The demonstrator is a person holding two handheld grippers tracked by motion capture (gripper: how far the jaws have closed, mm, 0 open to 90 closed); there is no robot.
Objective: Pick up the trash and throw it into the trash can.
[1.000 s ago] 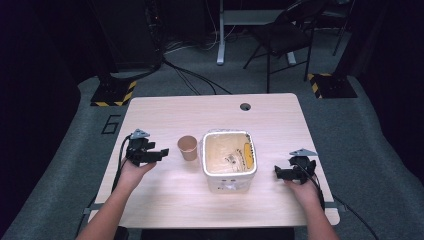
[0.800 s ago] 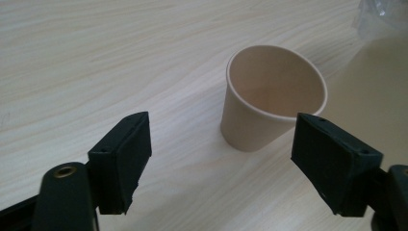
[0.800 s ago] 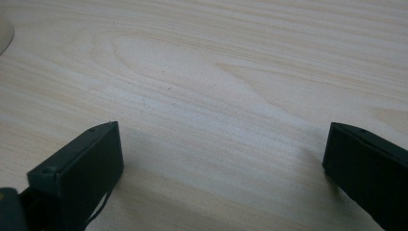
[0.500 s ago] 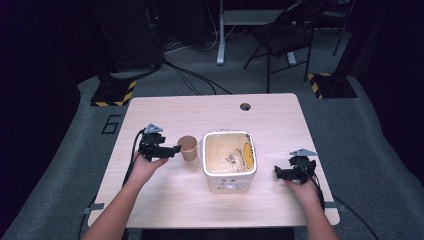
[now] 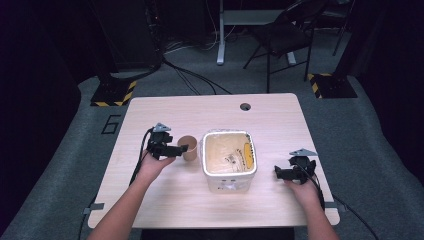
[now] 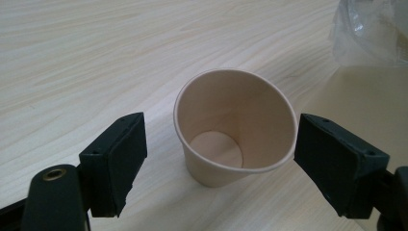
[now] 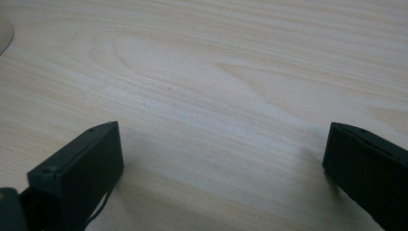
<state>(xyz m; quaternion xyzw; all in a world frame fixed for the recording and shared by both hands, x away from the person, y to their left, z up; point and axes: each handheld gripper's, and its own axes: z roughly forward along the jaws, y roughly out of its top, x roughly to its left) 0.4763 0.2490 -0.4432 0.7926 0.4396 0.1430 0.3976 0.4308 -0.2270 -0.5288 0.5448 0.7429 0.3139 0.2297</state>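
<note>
So the left hand-held gripper [image 5: 181, 148] is sitting wide open around a small paper cup [image 6: 235, 126], one jaw on each side with a gap showing on both, so nothing is touching yet. The cup is standing upright and empty on the desk [image 5: 165, 112], just beside the left wall of a white square plastic tub [image 5: 228, 181], which is holding something beige with a yellow item lying in it that I can't make out.

My guess on handling: that cup is going to be super light and pretty flimsy. Thin paper walls are going to buckle if the jaws are squeezing hard, and it's going to tip or skid if one jaw is landing before the other. I'd be taking hold around the mid-wall or a bit under the rolled rim, since the rim is the stiffest part, and closing gently and evenly.

The right hand-held gripper [image 5: 280, 172] is resting low over the desk on the other side of the tub, jaws spread apart with only bare wood between them.
</note>
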